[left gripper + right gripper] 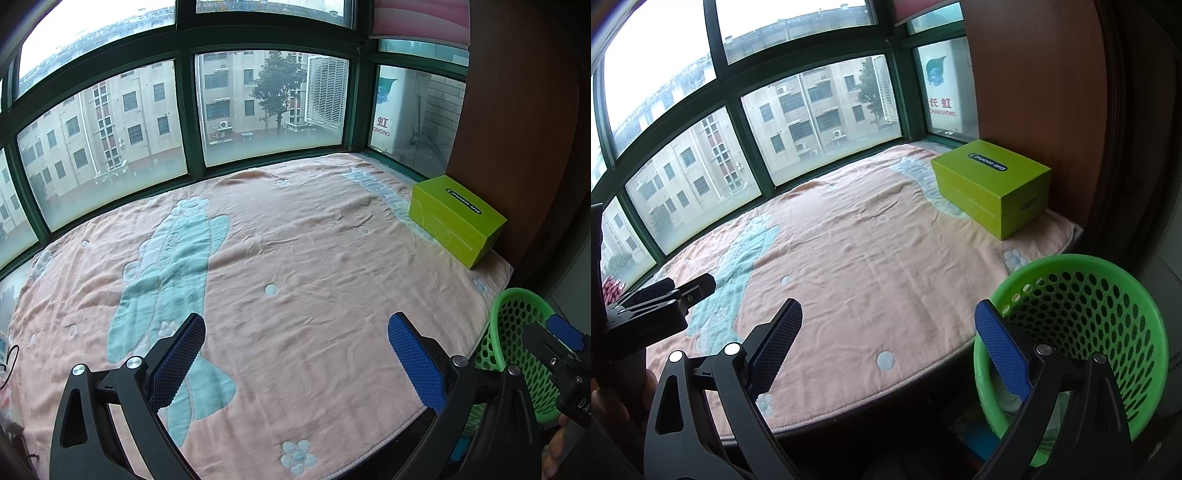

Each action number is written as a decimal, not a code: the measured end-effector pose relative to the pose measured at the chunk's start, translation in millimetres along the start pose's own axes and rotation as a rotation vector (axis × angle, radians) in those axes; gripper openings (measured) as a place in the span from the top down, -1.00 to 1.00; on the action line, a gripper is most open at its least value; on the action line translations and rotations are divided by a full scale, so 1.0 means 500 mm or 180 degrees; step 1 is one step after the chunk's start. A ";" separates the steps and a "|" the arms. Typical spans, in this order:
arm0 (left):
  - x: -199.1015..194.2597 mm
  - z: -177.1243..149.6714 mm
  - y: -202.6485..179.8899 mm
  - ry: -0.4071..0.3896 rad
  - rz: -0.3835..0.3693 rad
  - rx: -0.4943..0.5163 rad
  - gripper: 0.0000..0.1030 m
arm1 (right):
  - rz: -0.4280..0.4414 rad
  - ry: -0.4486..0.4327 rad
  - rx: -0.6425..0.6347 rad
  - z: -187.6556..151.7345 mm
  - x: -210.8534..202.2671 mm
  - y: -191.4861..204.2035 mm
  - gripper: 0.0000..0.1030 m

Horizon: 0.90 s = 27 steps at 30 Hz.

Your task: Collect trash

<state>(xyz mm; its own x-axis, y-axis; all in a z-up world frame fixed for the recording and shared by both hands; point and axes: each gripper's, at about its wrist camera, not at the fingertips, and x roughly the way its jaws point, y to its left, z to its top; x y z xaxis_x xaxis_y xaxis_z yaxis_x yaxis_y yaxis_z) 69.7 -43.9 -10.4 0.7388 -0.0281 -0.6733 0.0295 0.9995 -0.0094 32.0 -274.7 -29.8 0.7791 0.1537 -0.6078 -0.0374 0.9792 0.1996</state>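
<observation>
Leftmost, the left gripper (295,354) is held above the pink blanket (295,258), its blue-padded fingers (181,362) spread wide with nothing between them. Toward the right, a lime-green box (993,184) is seen resting on the blanket's far corner beside the wooden wall panel (1034,74). Next, the right gripper (886,347) is likewise wide open and empty, poised over the blanket's edge. Furthest right, the green perforated basket (1108,280) stands just off the bed; pale items lie inside, though what they are cannot be told.

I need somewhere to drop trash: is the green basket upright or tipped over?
Upright: the green basket stands beside the bed's edge, its round mouth facing up.
</observation>
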 end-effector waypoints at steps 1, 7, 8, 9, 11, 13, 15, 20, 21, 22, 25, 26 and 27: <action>0.000 0.000 0.000 -0.0001 -0.0001 0.0003 -0.86 | -0.0003 -0.0004 -0.0002 0.002 0.000 -0.002 -0.82; 0.001 -0.002 0.001 0.0004 0.0008 -0.0004 -0.86 | 0.0003 -0.0002 -0.0005 0.003 0.000 -0.003 -0.82; 0.001 -0.003 0.003 0.0006 0.0008 -0.0004 -0.86 | 0.0001 0.0001 -0.0004 0.003 0.000 -0.003 -0.82; 0.001 -0.002 0.001 0.0003 0.0014 -0.0006 -0.86 | 0.0000 0.0004 -0.0003 0.001 0.001 -0.001 -0.82; 0.001 -0.003 0.003 -0.0003 0.0014 -0.0002 -0.86 | 0.0002 0.0001 0.0000 0.003 0.000 -0.003 -0.82; 0.002 -0.004 0.003 -0.0013 0.0024 0.0001 -0.86 | 0.0000 0.0003 -0.0003 0.002 0.001 -0.002 -0.82; 0.001 -0.006 0.007 -0.0019 0.0032 -0.0001 -0.86 | 0.0002 0.0001 -0.0002 0.003 0.000 -0.004 -0.82; 0.005 -0.007 0.002 -0.0004 0.0022 -0.0002 -0.86 | 0.0001 0.0008 0.0004 -0.002 0.001 0.001 -0.82; 0.005 -0.007 0.002 0.0004 0.0024 -0.0004 -0.86 | 0.0007 0.0013 0.0006 0.000 0.002 -0.001 -0.82; 0.007 -0.007 0.003 0.0013 0.0023 -0.0013 -0.86 | 0.0003 0.0011 0.0002 0.000 0.002 -0.001 -0.82; 0.007 -0.007 0.004 0.0024 0.0036 -0.0034 -0.86 | 0.0007 0.0014 0.0007 0.000 0.002 -0.001 -0.82; 0.007 -0.007 0.005 0.0026 0.0043 -0.0039 -0.86 | 0.0009 0.0014 0.0008 -0.001 0.002 0.000 -0.82; 0.006 -0.007 0.006 0.0024 0.0048 -0.0047 -0.86 | 0.0005 0.0011 0.0007 -0.002 0.003 0.000 -0.82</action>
<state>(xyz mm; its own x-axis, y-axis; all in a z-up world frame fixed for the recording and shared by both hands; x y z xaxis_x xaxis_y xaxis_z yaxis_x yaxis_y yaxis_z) 69.8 -41.0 -15.0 0.7340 -0.0131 -0.6790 0.0084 0.9999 -0.0102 32.5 -274.5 -31.4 0.7768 0.1558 -0.6102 -0.0373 0.9786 0.2023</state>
